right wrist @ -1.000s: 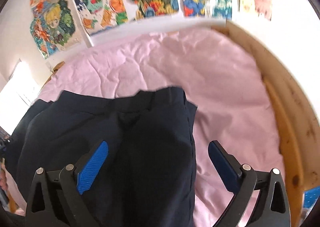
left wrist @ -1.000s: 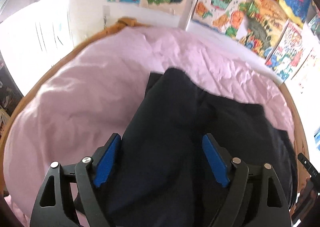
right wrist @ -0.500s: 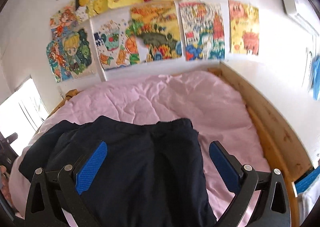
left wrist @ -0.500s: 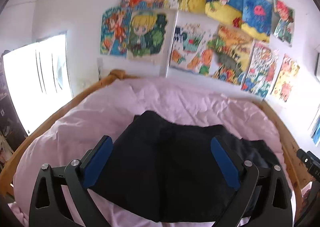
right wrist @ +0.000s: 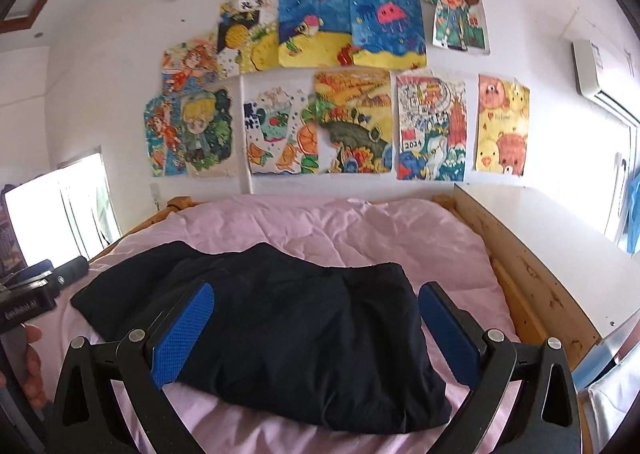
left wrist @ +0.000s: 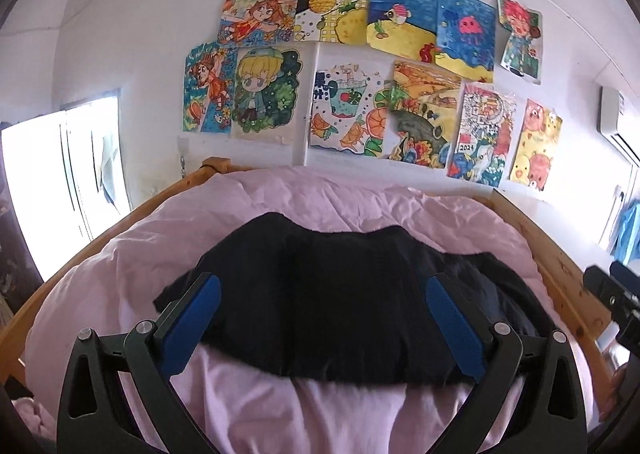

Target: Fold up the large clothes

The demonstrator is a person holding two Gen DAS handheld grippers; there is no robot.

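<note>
A dark navy garment [left wrist: 332, 294] lies folded in a flat bundle on the pink bedcover [left wrist: 304, 198]; it also shows in the right wrist view [right wrist: 304, 338]. My left gripper [left wrist: 322, 324] is open and empty, held back from the garment's near edge. My right gripper [right wrist: 316, 330] is open and empty, held above the near part of the garment. Neither gripper touches the cloth. The left gripper's body [right wrist: 32, 294] shows at the left edge of the right wrist view, and the right gripper's body [left wrist: 616, 294] shows at the right edge of the left wrist view.
A wooden bed frame [right wrist: 532, 274] rims the bed on the right, and its left rail [left wrist: 100, 238] runs along the other side. Children's drawings [right wrist: 352, 102] cover the far wall. A bright window [left wrist: 60, 182] is at the left. An air conditioner [right wrist: 592, 70] hangs at the upper right.
Both grippers have pulled back and risen from the garment, so the view tilted up to the wall. The left gripper's fingers have opened wider. The garment lies folded on the bed.
</note>
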